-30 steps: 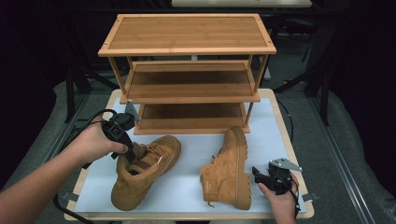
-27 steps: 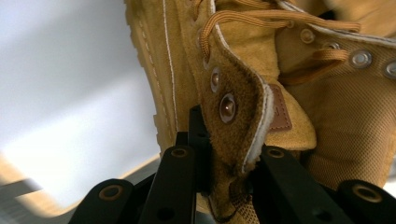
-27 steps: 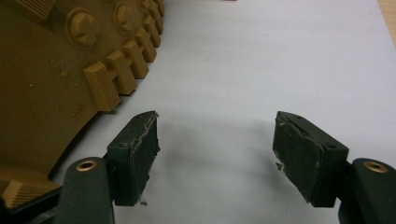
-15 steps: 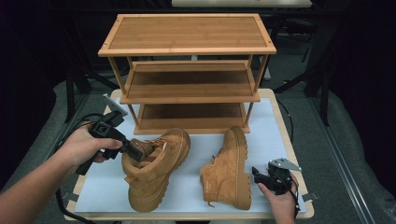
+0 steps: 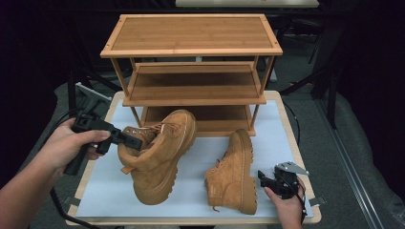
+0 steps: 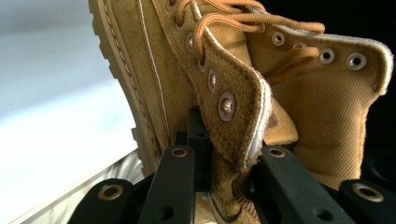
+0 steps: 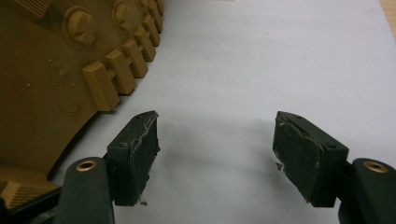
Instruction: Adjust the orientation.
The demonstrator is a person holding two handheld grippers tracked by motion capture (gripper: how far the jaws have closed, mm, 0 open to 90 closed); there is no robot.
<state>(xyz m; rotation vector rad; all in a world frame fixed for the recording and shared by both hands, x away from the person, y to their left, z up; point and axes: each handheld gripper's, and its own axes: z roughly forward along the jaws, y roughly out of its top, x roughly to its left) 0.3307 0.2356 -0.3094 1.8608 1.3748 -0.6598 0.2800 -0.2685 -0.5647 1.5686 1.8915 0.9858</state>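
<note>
Carrying the lifted boot point(image 5: 160, 152) by its collar, clamped in left tool point(image 5: 136, 141), toward rack point(image 5: 191, 86) at twelve o'clock; next needing toe-first sliding onto bottom shelf point(image 5: 224, 125); right tool point(image 7: 215, 154) idling open beside second boot point(image 5: 234, 174).

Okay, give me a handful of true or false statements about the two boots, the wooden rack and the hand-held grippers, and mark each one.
1. The left hand-held gripper is clamped on the collar of the left boot. True.
2. The right hand-held gripper is shut on the right boot. False: its jaws stand open over the white mat, beside the boot's sole.
3. The right boot lies on its side on the mat. True.
4. A boot already sits on the middle shelf of the wooden rack. False: the shelves hold no boot; both boots are in front of the rack.
5. The left boot is tilted, its toe pointing toward the rack. True.
</note>
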